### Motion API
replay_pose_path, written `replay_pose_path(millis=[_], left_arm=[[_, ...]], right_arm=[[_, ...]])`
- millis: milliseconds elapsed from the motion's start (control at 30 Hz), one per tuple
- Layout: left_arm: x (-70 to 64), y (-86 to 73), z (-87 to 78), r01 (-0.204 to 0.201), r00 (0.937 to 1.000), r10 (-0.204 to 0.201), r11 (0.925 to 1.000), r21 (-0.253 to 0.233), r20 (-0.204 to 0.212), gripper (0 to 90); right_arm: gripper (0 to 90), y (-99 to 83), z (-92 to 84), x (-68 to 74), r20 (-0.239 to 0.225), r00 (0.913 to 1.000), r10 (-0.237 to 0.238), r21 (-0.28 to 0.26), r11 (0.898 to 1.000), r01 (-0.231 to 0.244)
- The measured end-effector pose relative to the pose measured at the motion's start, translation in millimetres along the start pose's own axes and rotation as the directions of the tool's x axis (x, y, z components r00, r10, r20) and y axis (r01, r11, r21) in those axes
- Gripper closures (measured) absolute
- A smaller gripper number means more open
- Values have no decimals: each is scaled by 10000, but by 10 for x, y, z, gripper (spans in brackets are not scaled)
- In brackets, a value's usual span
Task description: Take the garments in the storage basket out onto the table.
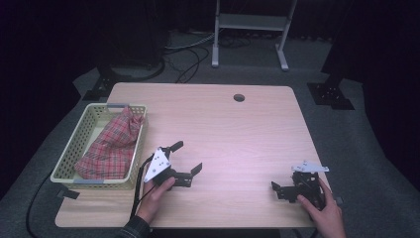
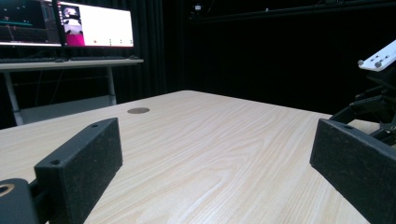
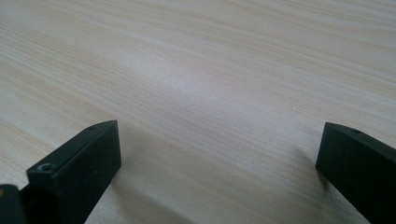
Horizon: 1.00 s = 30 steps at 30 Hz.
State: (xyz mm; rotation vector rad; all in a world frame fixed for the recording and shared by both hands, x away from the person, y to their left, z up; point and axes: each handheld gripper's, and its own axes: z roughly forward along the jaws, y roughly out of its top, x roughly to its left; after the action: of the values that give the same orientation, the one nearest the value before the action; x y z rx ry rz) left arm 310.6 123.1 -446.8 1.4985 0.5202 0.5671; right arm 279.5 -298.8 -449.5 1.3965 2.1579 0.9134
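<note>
My left gripper (image 1: 188,156) rests low over the wooden table (image 1: 228,129) near its front left, held by a hand. Its jaws are spread wide with nothing between them, and the left gripper view (image 2: 215,158) shows bare wood in the gap. My right gripper (image 1: 278,191) sits at the front right, also held by a hand, pointing left. In the right gripper view (image 3: 219,158) its jaws stand wide apart over plain tabletop. The right gripper (image 2: 376,100) also appears at the right edge of the left gripper view.
A pale yellow plastic basket (image 1: 69,153) stands on the table's left side and holds a red plaid cloth bag (image 1: 111,144). A round cable hole (image 1: 239,97) lies near the far edge. Monitors on a desk (image 2: 70,28) stand beyond the table.
</note>
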Motion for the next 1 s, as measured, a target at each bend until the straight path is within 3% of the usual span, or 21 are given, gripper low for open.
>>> replay_pose_path(millis=[167, 333, 467, 833, 1000], left_arm=[[33, 25, -11, 341, 9993, -340, 9994, 65, -155, 18], [52, 163, -61, 371, 9988, -376, 9992, -172, -314, 18], [39, 257, -85, 680, 9968, -687, 9975, -166, -419, 18], [-47, 450, -48, 455, 9980, -456, 9990, -31, -440, 18], [-52, 555, -34, 541, 9976, -539, 9985, 23, -435, 18]], right_arm=[[0, 0, 0, 0, -2, 10000, 8, 1, 10000, -8], [0, 0, 0, 0, -2, 10000, 10, -1, 10000, -10], [0, 0, 0, 1, -2, 10000, 14, -1, 10000, -14], [0, 1, 0, 0, 0, 10000, 9, 2, 10000, -9], [0, 0, 0, 0, 0, 10000, 10, 2, 10000, -10]])
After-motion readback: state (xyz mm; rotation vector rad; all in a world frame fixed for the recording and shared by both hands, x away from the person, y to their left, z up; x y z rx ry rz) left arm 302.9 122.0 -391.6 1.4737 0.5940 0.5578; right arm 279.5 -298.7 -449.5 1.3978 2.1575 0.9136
